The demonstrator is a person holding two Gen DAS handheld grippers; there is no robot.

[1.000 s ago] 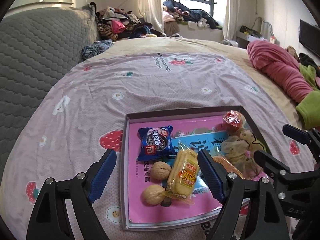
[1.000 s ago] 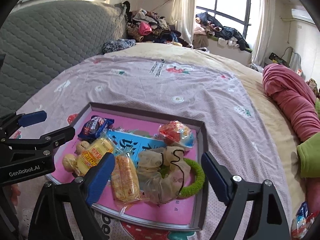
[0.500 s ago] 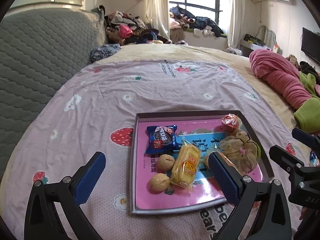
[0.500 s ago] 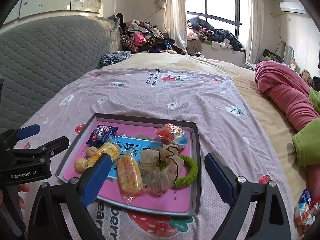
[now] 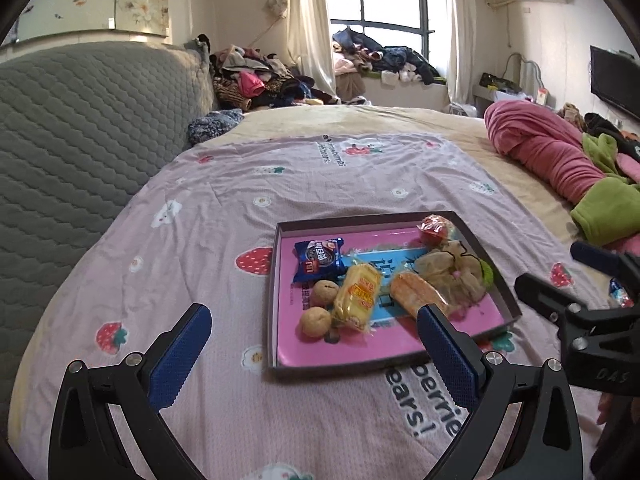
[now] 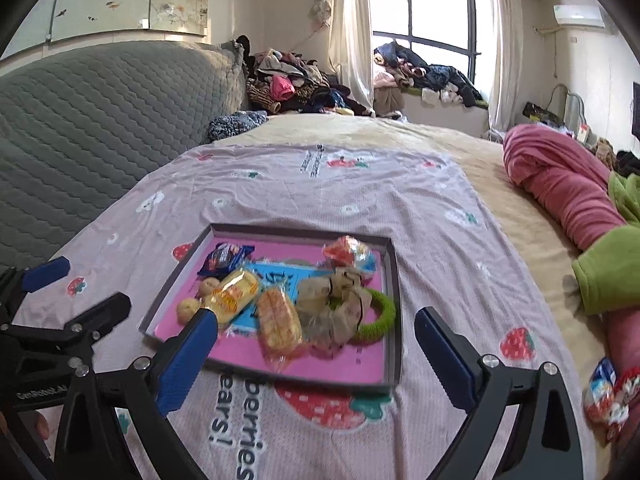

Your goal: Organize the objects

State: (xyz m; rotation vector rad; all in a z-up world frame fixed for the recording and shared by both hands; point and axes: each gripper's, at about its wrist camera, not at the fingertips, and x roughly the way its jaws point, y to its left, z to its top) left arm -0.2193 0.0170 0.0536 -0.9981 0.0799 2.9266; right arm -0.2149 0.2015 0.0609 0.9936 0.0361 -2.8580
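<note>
A shallow grey tray (image 5: 275, 304) (image 6: 394, 300) with a pink floor lies on the strawberry-print sheet. In it are a blue cookie packet (image 5: 319, 260), two walnuts (image 5: 315, 321), a yellow snack pack (image 5: 357, 295), an orange snack pack (image 6: 278, 316), a mesh pouch (image 6: 332, 304), a green ring (image 6: 382, 316) and a red candy pack (image 6: 348, 252). My left gripper (image 5: 312, 314) hangs open before the tray's near left corner, holding nothing. My right gripper (image 6: 316, 316) hovers before the near right side. Its jaws are opening, with nothing between them.
A grey quilted headboard (image 5: 80, 128) rises on the left. A rolled pink blanket (image 5: 548, 152) and a green garment (image 5: 608, 208) lie on the right. Loose snack packets (image 6: 604, 392) sit on the bed at the near right. Piles of clothes (image 5: 256, 80) fill the far end.
Both grippers have drawn back and up from the tray, which now looks smaller and farther. Both sets of jaws have spread wider. The snacks in the tray have not moved.
</note>
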